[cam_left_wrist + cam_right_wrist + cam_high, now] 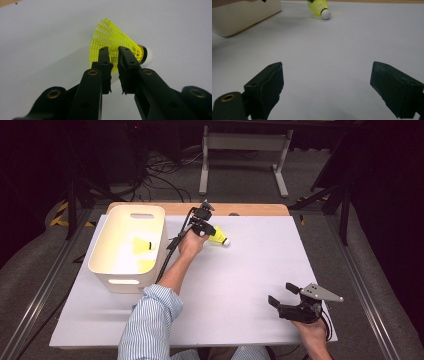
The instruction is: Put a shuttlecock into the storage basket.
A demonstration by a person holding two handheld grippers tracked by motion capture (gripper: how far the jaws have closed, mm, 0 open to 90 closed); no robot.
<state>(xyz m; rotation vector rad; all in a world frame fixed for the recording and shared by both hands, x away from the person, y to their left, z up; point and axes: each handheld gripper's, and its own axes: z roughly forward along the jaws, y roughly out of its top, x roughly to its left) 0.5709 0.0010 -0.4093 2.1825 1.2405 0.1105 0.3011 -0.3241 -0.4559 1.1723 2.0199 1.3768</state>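
While the yellow shuttlecock (117,42) lay on the white table (240,285) just right of the cream bin (107,265), the left gripper (113,53) had its jaws nearly together, pinching the mesh skirt. Well apart, the right gripper (282,293) rested near the front edge, jaws wide and holding nothing

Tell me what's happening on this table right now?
A person works at a white table with a hand-held gripper in each hand. The left hand-held gripper has its jaws pinched on the skirt edge of a yellow shuttlecock lying near a cream bin, which already holds another yellow shuttlecock. The right hand-held gripper waits open over bare table.
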